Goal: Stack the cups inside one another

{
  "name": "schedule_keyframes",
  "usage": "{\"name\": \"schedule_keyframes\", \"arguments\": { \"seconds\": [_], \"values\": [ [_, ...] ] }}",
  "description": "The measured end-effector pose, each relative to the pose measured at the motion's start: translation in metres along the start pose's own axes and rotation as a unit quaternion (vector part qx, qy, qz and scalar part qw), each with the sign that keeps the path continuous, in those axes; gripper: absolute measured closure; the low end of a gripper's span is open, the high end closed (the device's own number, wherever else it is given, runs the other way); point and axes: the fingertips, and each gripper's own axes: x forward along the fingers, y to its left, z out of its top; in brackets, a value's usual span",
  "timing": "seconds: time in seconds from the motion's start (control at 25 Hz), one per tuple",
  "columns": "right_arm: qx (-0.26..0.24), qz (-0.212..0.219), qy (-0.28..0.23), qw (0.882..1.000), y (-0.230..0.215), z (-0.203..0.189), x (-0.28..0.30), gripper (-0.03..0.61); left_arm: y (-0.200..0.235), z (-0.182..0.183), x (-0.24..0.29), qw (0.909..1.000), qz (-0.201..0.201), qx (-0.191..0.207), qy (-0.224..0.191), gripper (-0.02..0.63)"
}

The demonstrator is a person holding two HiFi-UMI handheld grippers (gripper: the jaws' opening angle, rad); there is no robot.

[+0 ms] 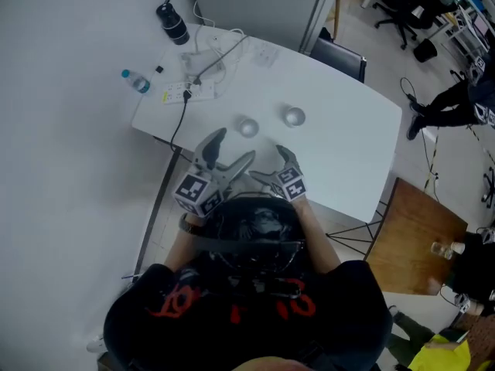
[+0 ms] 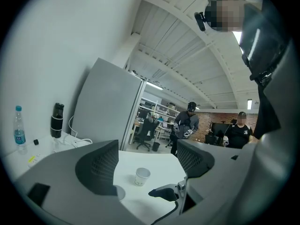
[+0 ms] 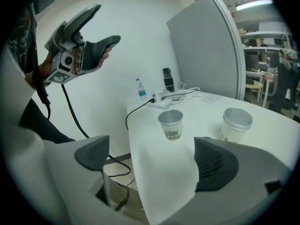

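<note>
**A:** In the head view, what is hidden?

**B:** The person's headgear covers both wrists. Only the left gripper [image 1: 230, 151] and right gripper [image 1: 274, 166] reach out over the near edge of the white tabletop [image 1: 340, 153]. Both sets of jaws stand wide, with nothing in them. The wall-side cup [image 1: 247, 127] and the aisle-side cup [image 1: 293, 117] stand upright and apart, just beyond the jaws and untouched.

**A:** Can any writing be read there?

**B:** No, it is too small, even on the water bottle [image 1: 135, 81] near the power strip [image 1: 186, 91].

**A:** And the left gripper view?

**B:** The left gripper [image 2: 149, 163] has its jaws wide and empty. The aisle-side cup [image 2: 142, 176] stands on the tabletop [image 2: 140, 203], framed between them and well beyond. A pale rim half hidden by the left jaw is probably the wall-side cup [image 2: 119, 192]. One dark tip of the right gripper [image 2: 165, 192] pokes in, and the rest of it is cut off. The water bottle [image 2: 19, 125] has a blue label, but it is illegible.

**A:** And the right gripper view?

**B:** The right gripper [image 3: 152, 158] has its jaws at full spread over bare tabletop [image 3: 159, 177]. The wall-side cup [image 3: 171, 124] carries a greenish print that cannot be read. The base of the aisle-side cup [image 3: 236, 123] is cut off by the right jaw. The left gripper [image 3: 107, 22] hangs in the air at upper left, jaws apart and empty.
</note>
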Motion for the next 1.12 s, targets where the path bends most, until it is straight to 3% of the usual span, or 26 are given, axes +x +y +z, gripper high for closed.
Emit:
{"name": "schedule_keyframes", "arguments": {
  "seconds": [0.12,0.32,1.12],
  "values": [
    [-0.026,-0.016,0.018,0.999,0.000,-0.007,0.013,0.003,0.003,0.001,-0.008,0.9999,0.011,-0.001,-0.002,0.229],
    [-0.113,-0.046,0.046,0.991,-0.002,-0.010,0.022,0.005,0.013,0.002,-0.025,0.9992,0.040,-0.002,-0.008,0.229],
    [-0.045,-0.021,0.056,0.997,-0.047,0.012,0.088,0.005,0.038,0.006,-0.073,0.9907,0.133,0.009,-0.027,0.253]
  ]
}}
